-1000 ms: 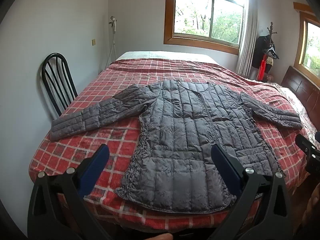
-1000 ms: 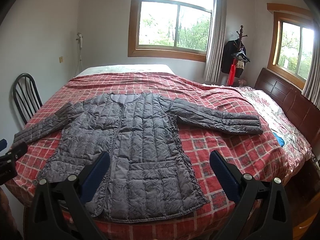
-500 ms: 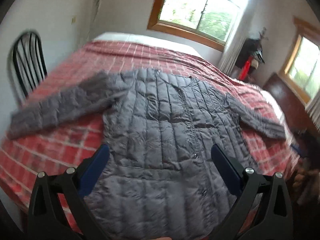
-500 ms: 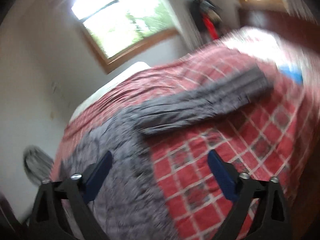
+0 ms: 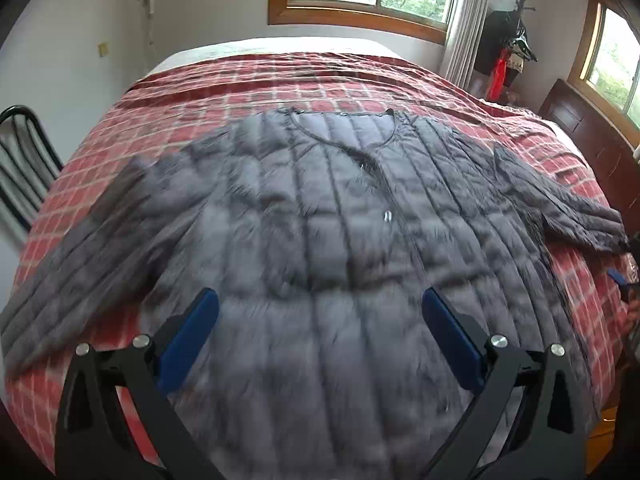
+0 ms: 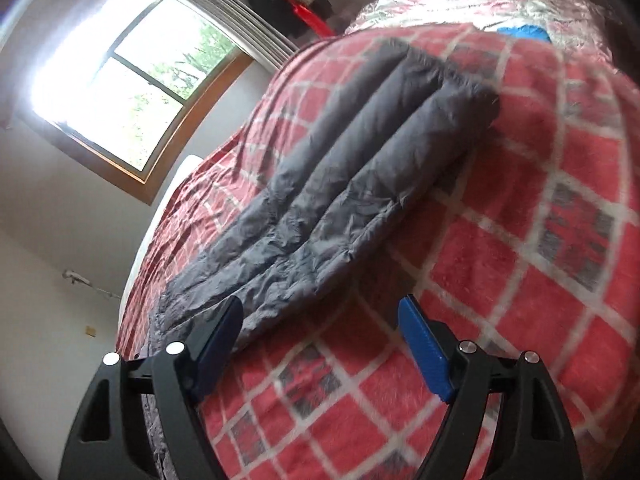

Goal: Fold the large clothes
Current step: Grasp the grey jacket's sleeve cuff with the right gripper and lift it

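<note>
A grey quilted jacket (image 5: 320, 240) lies flat, front up, on a bed with a red plaid cover (image 5: 280, 80), both sleeves spread out. My left gripper (image 5: 320, 312) is open and empty, low over the jacket's body. My right gripper (image 6: 320, 320) is open and empty, tilted, just short of the jacket's right sleeve (image 6: 340, 184), whose near edge lies by the left finger (image 6: 216, 332). The sleeve's cuff (image 6: 468, 92) points away from me.
A black chair (image 5: 20, 168) stands at the bed's left side. A dark wooden headboard (image 5: 592, 132) and a coat rack (image 5: 508, 40) are at the right. A blue item (image 6: 524, 34) lies beyond the sleeve cuff. Windows are behind the bed.
Both grippers have moved forward and down toward the bed. The left now hovers over the jacket's body. The right has swung to the right sleeve and tilted.
</note>
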